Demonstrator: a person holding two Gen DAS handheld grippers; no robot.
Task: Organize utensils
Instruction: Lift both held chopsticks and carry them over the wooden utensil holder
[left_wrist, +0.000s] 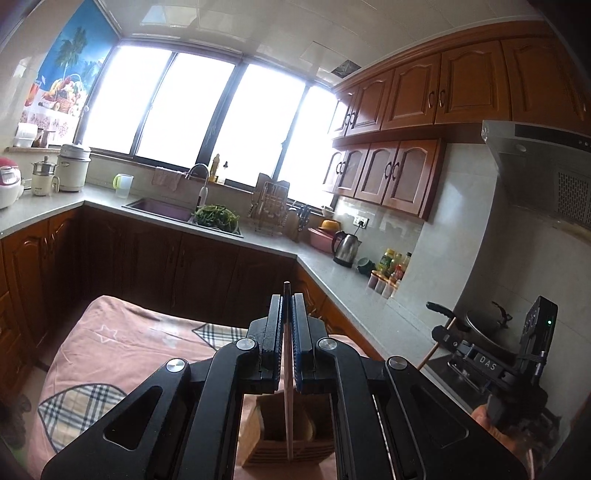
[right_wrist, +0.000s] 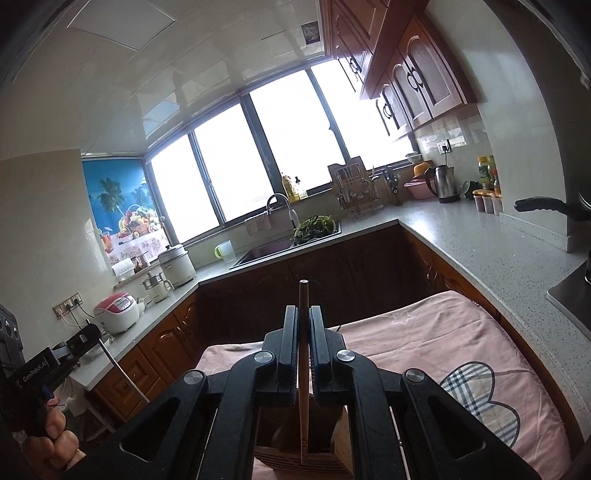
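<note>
In the left wrist view my left gripper is shut on a pale wooden chopstick. The stick stands upright between the pads, and its lower end hangs over a slatted wooden utensil holder. My right gripper is shut on a darker brown chopstick, also upright over the same wooden holder. Each gripper shows in the other's view: the right gripper at the right edge with its stick slanting down, the left gripper at the left edge. The holder stands on a pink cloth.
The pink cloth with plaid patches covers a low table in a U-shaped kitchen. A grey counter runs close on the right, with a kettle, bottles and a black pan handle. A sink with greens lies ahead.
</note>
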